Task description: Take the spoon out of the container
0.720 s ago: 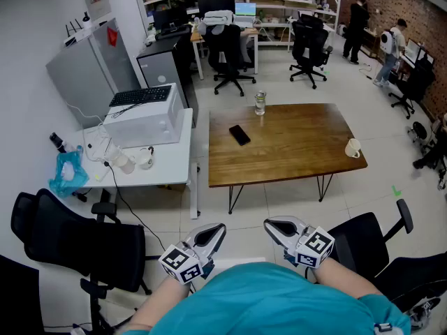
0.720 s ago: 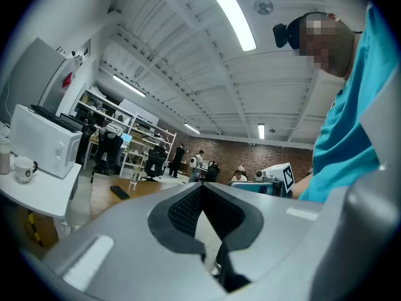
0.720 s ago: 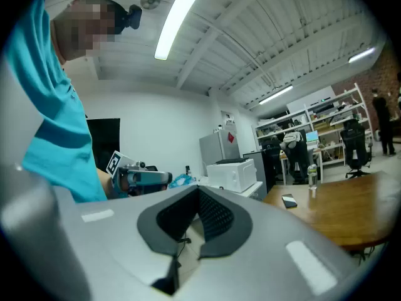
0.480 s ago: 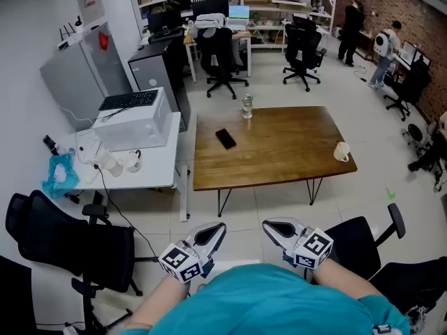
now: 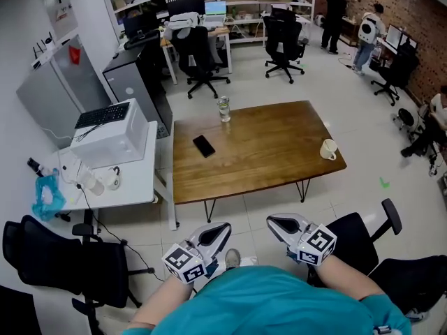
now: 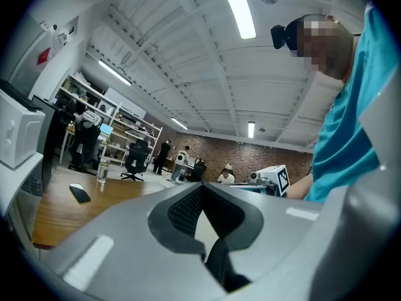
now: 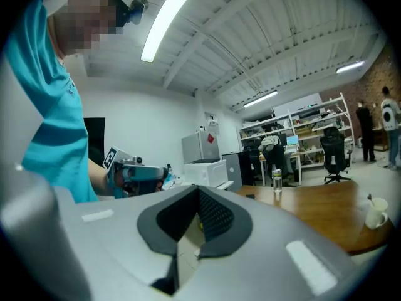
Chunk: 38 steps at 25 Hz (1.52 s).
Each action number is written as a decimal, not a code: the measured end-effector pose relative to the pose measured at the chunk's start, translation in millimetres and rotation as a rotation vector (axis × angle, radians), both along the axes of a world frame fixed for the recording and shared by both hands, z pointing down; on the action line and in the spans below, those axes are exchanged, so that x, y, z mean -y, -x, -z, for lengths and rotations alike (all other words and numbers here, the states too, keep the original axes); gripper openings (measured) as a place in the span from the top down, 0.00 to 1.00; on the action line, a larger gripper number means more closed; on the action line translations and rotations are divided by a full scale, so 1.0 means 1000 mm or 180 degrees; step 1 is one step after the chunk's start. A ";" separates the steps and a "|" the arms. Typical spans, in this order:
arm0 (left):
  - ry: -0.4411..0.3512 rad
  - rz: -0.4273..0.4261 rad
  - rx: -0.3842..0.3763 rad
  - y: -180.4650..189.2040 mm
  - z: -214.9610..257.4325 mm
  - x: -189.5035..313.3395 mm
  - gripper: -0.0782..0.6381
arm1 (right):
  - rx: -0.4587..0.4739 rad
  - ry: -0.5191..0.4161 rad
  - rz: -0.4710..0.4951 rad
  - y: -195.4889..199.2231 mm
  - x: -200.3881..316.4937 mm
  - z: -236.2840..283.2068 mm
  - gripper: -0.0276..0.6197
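A white mug (image 5: 328, 149) stands near the right edge of the wooden table (image 5: 265, 152), well ahead of me. In the right gripper view the mug (image 7: 376, 217) shows a thin spoon handle (image 7: 369, 199) sticking out of it. Close to my body, short of the table, I hold both grippers side by side. My left gripper (image 5: 215, 233) is shut with nothing in it, and its jaws meet in the left gripper view (image 6: 200, 190). My right gripper (image 5: 281, 225) is shut and empty too (image 7: 199, 190).
A glass jar (image 5: 223, 108) and a black phone (image 5: 204, 145) lie on the table's left half. A white side table (image 5: 133, 180) with a box-shaped machine (image 5: 108, 132) stands at left. Black office chairs (image 5: 70, 257) (image 5: 363, 243) flank me. People stand at the far right.
The table and room have slid left and slightly nearer in the head view, and a shoe now shows below. Both grippers stay shut in the same place by my body.
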<state>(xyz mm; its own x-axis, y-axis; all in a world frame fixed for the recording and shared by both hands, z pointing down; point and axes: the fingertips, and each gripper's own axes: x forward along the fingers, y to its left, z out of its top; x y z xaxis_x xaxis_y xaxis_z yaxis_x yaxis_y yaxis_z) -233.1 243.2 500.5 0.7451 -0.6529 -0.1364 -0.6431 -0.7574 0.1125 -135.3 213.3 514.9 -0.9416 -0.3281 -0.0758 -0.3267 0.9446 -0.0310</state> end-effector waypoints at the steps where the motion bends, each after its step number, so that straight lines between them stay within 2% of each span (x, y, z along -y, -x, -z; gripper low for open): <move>1: -0.0017 -0.0052 0.0005 0.006 -0.002 0.016 0.89 | -0.0003 -0.0002 -0.0032 0.006 0.016 -0.001 0.96; 7: -0.0027 -0.0224 -0.0097 0.055 -0.046 0.142 0.89 | -0.0072 -0.0016 -0.0257 0.049 0.144 -0.033 0.95; 10: -0.0042 -0.0390 -0.0093 0.090 -0.075 0.203 0.89 | -0.0129 0.0034 -0.0515 0.069 0.207 -0.061 0.95; 13: 0.0018 -0.0566 -0.0159 0.122 -0.076 0.248 0.89 | -0.0205 0.0047 -0.0778 0.089 0.253 -0.065 0.95; 17: 0.0073 -0.0669 -0.0208 0.136 -0.079 0.299 0.89 | -0.0365 0.0027 -0.1035 0.087 0.303 -0.070 0.95; 20: 0.0101 -0.0689 -0.0232 0.138 -0.081 0.325 0.89 | -0.0467 0.0036 -0.1188 0.068 0.335 -0.078 0.95; 22: 0.0149 -0.0645 -0.0239 0.126 -0.079 0.345 0.89 | -0.0552 0.0042 -0.1245 0.040 0.362 -0.085 0.90; 25: 0.0157 -0.0537 -0.0174 0.089 -0.074 0.375 0.90 | -0.0773 -0.0001 -0.1256 -0.021 0.404 -0.100 0.86; 30: 0.0186 -0.0220 -0.0066 -0.010 -0.055 0.435 0.89 | -0.0923 0.0209 -0.1328 -0.164 0.495 -0.124 0.80; 32: 0.0228 -0.0137 -0.0056 -0.045 -0.054 0.457 0.89 | -0.1054 0.0314 -0.1251 -0.206 0.532 -0.140 0.77; 34: 0.0286 -0.0066 -0.0021 -0.074 -0.054 0.478 0.89 | -0.1248 0.0428 -0.1072 -0.233 0.567 -0.159 0.72; 38: 0.0344 -0.0039 0.0084 -0.118 -0.046 0.506 0.89 | -0.1738 0.0618 -0.0707 -0.260 0.622 -0.205 0.70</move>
<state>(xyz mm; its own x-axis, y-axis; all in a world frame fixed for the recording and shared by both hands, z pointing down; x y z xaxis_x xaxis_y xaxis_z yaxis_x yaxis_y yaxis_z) -114.7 -263.1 546.4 0.7555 -0.6536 -0.0458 -0.6378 -0.7496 0.1770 124.9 -409.1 720.3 -0.7352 -0.4802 0.4784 -0.5320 0.8461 0.0317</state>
